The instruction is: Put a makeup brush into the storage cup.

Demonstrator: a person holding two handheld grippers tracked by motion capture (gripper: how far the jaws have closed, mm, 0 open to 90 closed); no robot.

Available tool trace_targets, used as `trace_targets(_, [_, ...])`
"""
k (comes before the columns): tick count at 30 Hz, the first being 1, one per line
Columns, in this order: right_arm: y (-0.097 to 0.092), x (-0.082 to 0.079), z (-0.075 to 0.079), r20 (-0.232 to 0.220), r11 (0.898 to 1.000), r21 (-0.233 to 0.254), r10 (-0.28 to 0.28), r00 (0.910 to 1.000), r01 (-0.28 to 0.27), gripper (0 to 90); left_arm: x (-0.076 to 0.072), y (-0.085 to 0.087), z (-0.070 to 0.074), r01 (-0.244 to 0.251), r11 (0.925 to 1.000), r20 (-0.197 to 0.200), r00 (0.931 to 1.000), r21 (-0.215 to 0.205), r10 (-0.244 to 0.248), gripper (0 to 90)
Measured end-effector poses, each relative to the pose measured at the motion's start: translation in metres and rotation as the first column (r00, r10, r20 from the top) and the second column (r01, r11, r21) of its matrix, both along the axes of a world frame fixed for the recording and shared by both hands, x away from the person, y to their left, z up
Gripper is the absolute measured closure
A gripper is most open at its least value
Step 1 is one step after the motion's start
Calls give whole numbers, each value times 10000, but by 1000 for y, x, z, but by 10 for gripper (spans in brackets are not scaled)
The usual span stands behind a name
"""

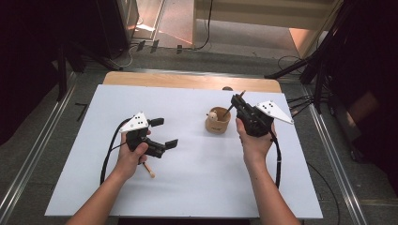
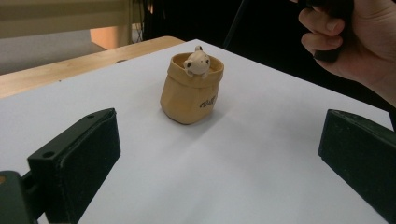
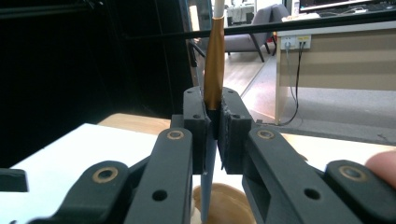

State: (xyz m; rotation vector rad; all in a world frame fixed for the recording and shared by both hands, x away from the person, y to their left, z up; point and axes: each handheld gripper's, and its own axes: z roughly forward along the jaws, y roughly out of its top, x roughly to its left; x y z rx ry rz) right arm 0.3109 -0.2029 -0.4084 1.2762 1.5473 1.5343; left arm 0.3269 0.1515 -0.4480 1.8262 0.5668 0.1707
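Right gripper (image 1: 238,104) clamps brush (image 3: 214,65), long axis upright, lower end over pot (image 1: 218,121); left gripper (image 1: 164,132) jaws wide, empty.

Hidden and cut-off parts

In my right gripper view the brush (image 3: 214,60) runs off the top edge, so I cannot see its tip, and my jaws cover its middle; the pot (image 3: 224,203) below is blurred and cropped. My left hand (image 1: 133,157) covers most of the wooden stick (image 1: 149,170) near the worktop's front edge. The pot's lettering is unreadable.
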Motion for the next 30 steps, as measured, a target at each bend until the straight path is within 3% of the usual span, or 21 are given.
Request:
trace_targets(26, [6,21,-30,-843,9965,-830,-3,9964,-67,844,-1,-1,-1,78,9999,-98,9999,-70,-79,0])
trace_targets(30, [6,22,-35,-910,9969,-790,-9,9958,-63,844,-1,-1,-1,74,10000,-107,9999,-41,-74,0])
